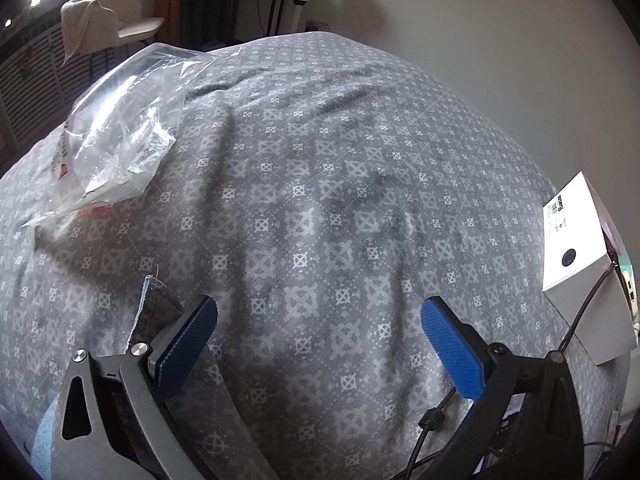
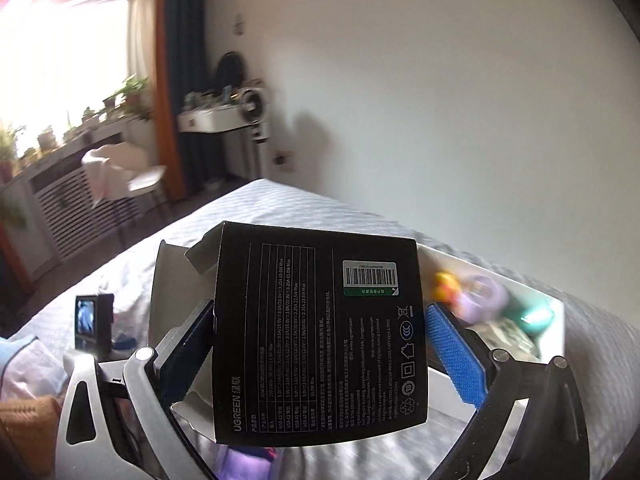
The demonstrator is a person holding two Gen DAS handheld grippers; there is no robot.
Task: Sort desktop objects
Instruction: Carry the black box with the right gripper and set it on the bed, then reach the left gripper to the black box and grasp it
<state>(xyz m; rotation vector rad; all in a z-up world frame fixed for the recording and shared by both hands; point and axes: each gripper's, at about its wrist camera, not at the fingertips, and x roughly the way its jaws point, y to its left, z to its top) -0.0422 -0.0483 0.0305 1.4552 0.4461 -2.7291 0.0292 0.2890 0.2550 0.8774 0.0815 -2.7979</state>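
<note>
Two grippers, two different states. Your left gripper (image 1: 318, 344) has its jaws spread wide and nothing between the blue pads (image 1: 188, 348); it hangs low over the grey patterned cloth (image 1: 320, 160), pointed toward 12 o'clock. A crumpled clear plastic bag (image 1: 116, 140) lies on that cloth at 10 o'clock, well apart from the fingers. A white box (image 1: 576, 248) sits at 3 o'clock at the cloth's edge, with a black cable running past it. A small grey fabric tab (image 1: 154, 308) stands just beside the left finger; contact unclear.

Your right gripper (image 2: 320, 356) is clamped on a black UGREEN carton (image 2: 316, 336), pads pressed on its two side faces. You hold it up off the bed, back panel with spec table and barcode label facing the camera, text running sideways, top flap open at 11 o'clock. The wrist is tipped upward, so wall and window fill the upper half of the view.

A white tray (image 2: 556, 320) sits behind the carton at 3 o'clock, holding blurred yellow, purple and green items. A small black device with a lit screen (image 2: 92, 320) stands on the bed at 9 o'clock.
</note>
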